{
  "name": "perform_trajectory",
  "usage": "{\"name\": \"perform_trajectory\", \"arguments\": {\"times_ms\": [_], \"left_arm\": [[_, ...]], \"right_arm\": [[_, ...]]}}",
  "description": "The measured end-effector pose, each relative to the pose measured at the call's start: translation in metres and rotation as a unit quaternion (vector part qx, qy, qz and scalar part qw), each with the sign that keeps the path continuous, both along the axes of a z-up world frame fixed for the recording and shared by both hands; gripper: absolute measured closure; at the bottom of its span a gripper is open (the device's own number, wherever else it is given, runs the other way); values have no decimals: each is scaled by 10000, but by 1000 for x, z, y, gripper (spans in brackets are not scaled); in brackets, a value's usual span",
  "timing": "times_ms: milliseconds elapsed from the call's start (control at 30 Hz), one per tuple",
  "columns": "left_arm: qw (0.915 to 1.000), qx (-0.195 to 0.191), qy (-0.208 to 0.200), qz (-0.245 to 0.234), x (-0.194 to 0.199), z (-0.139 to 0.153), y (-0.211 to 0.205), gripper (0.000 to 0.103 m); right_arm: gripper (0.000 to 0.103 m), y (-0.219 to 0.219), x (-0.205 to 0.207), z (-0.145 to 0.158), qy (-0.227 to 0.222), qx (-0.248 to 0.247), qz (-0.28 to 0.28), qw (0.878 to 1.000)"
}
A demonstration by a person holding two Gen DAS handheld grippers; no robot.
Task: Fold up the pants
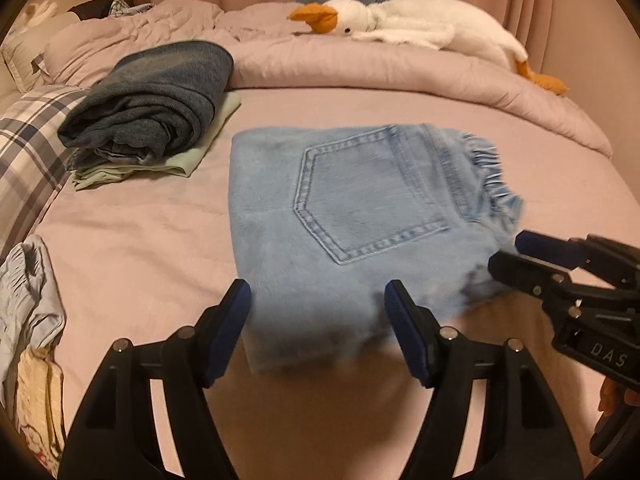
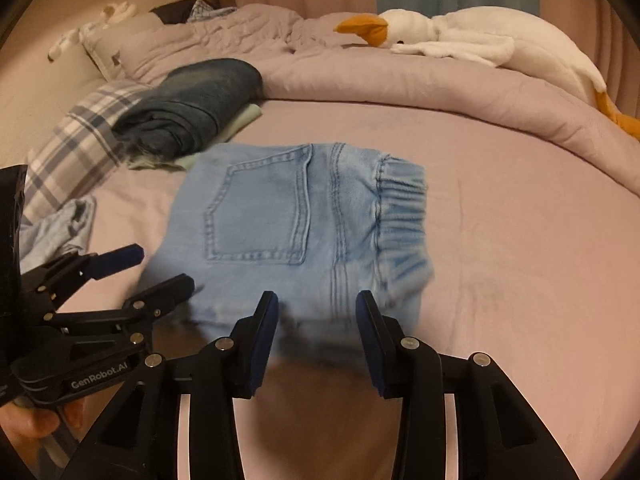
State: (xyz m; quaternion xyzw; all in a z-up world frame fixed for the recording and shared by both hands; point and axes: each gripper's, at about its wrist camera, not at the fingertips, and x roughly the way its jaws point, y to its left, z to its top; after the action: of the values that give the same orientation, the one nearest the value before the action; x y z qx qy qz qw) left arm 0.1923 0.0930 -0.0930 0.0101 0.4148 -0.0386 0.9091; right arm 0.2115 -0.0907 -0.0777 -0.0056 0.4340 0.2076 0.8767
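Light blue jeans [image 1: 352, 216] lie folded into a compact rectangle on the pink bed sheet, back pocket up and elastic waistband to the right; they also show in the right wrist view [image 2: 296, 224]. My left gripper [image 1: 318, 300] is open, its fingers straddling the near edge of the jeans without holding them. My right gripper [image 2: 316, 308] is open at the near edge by the waistband. The right gripper shows in the left wrist view [image 1: 506, 250] at the jeans' right corner. The left gripper shows in the right wrist view [image 2: 164, 266] at the left corner.
A stack of folded dark jeans [image 1: 156, 100] on a pale green garment [image 1: 188, 160] sits at the back left. A plaid pillow [image 1: 28, 152] and crumpled clothes [image 1: 28, 304] lie left. A white goose plush [image 1: 420, 24] rests on the rolled duvet [image 1: 400, 68] behind.
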Motion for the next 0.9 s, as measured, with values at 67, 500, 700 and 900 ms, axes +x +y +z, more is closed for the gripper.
{"name": "perform_trajectory", "arguments": {"times_ms": [67, 500, 700, 900], "left_arm": [[10000, -32, -28, -16, -8, 6, -3, 31], [9987, -284, -319, 278, -66, 59, -3, 1], [9987, 5, -198, 476, -82, 72, -8, 1], [9988, -119, -99, 463, -97, 84, -10, 1]], "right_arm": [[62, -3, -13, 6, -28, 26, -7, 10000], [21, -14, -69, 52, -603, -70, -128, 9981], [10, -15, -85, 63, -660, -110, -177, 9976], [5, -18, -101, 74, -751, -124, -266, 9967]]}}
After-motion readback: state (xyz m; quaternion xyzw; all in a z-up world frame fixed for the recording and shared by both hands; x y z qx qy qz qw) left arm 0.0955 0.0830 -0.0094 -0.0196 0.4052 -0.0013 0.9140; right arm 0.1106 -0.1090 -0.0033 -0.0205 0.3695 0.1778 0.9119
